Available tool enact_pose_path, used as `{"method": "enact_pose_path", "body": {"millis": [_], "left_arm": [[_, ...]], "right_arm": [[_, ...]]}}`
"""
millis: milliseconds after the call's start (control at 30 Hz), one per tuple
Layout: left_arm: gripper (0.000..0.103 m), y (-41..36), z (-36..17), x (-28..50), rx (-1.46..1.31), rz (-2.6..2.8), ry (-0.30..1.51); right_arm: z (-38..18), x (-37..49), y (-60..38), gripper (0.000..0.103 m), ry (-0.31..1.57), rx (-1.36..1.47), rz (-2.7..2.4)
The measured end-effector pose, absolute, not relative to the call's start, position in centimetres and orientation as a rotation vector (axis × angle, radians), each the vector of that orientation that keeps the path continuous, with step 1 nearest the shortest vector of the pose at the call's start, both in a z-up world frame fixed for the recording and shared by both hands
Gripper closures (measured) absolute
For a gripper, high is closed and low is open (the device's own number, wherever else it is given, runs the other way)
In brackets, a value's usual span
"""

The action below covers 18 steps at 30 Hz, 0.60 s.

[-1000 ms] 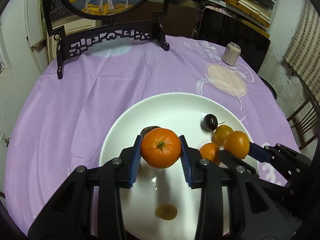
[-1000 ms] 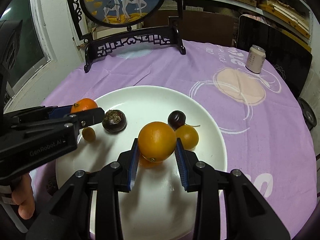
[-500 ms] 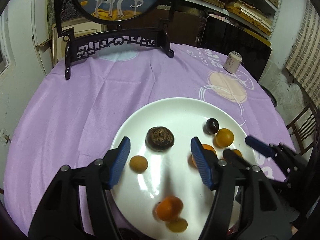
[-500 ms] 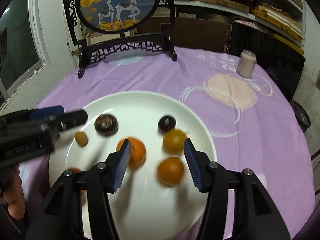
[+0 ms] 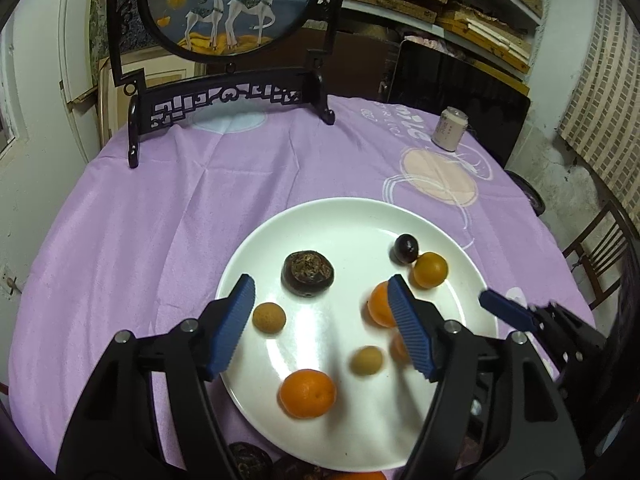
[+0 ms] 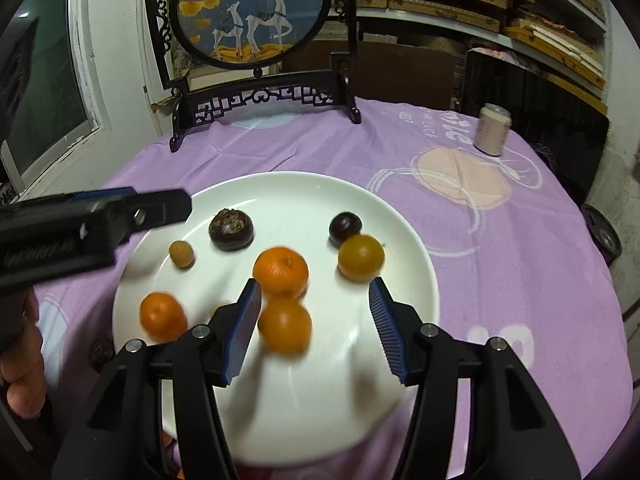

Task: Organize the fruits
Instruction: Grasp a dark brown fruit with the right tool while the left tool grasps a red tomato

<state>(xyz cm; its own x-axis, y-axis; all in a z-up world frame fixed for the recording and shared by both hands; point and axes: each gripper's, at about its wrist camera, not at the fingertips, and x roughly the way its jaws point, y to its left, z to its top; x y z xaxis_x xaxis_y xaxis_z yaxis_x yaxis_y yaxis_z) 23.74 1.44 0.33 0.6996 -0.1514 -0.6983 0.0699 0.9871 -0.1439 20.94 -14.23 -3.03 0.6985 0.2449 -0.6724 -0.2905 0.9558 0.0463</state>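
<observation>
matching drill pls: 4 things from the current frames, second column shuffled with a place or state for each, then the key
1. left gripper
2. dark rough fruit
3. can
4. framed deer picture

A. on the purple cloth, far right, off the plate
B. standing at the table's far edge
C. jaws opening, nothing between the pads
D. on the white plate, beyond the small tan fruit

Pairs: 1-C, 2-D, 3-A, 4-B

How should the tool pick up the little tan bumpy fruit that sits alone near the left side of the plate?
Grip the small tan fruit across its widest middle, coming down from above with the pads on its left and right. It is round and lies apart from the dark brown fruit on the white plate, so both sides look free. Probably squeeze gently.
</observation>
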Motion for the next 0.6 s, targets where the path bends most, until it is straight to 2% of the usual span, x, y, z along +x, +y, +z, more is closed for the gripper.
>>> {"method": "enact_pose_path", "body": {"millis": [133, 233, 467, 600], "left_arm": [[0.030, 1.8, 0.7, 23.1, -0.126, -0.135, 0.772], [0.030, 1.8, 1.0, 22.5, -0.128, -0.140, 0.761], [0.029, 2.4, 0.9, 19.6, -0.127, -0.142, 0.716], [0.027, 6.3, -1.6, 14.3, -0.186, -0.051, 0.717]], "right_arm": [[-2.6, 16.0, -14.8, 0.046, 0.731, -0.055, 0.329], [-3.3, 11.1, -14.8, 0.037, 0.781, -0.044, 0.404], [-5.3, 5.7, -12.0, 0.036, 0.915, -0.030, 0.604], [-6.5, 5.6, -10.2, 0.036, 0.935, -0.066, 0.630]]}}
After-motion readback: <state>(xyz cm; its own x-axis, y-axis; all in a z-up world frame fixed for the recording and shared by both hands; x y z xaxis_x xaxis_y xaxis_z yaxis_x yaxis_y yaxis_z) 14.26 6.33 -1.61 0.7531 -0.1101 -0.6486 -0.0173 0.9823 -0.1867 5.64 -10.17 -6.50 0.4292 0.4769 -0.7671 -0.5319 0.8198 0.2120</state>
